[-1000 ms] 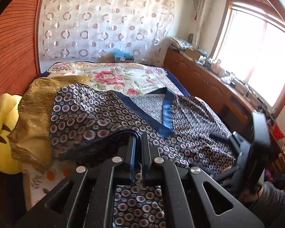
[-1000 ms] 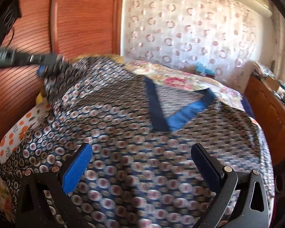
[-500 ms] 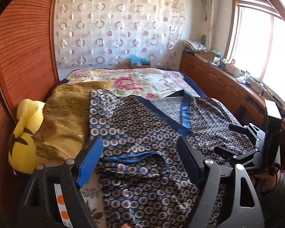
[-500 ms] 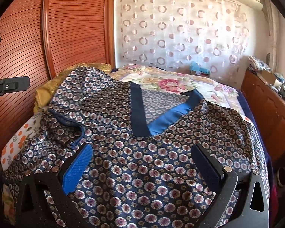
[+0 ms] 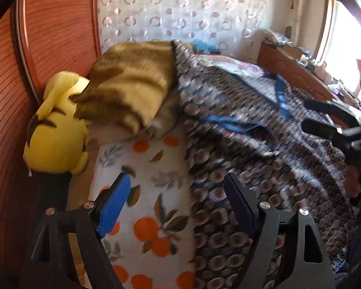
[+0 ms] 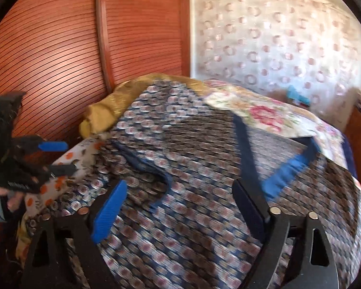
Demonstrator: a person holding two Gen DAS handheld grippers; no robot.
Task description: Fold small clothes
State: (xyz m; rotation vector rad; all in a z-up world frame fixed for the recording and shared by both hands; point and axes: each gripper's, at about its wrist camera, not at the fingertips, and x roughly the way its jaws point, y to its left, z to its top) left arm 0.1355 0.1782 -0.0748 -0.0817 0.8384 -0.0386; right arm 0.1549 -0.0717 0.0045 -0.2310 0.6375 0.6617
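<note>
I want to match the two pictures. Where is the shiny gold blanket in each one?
Left wrist view: the crumpled shiny gold blanket sits upper left of centre, beside the yellow plush toy.
Right wrist view: it peeks out at centre left, behind the dark patterned shirt.
Shared landmark: the reddish ribbed wooden wall.

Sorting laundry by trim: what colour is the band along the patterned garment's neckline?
Blue, on the neckline band of the patterned garment; clearest in the right wrist view.
</note>
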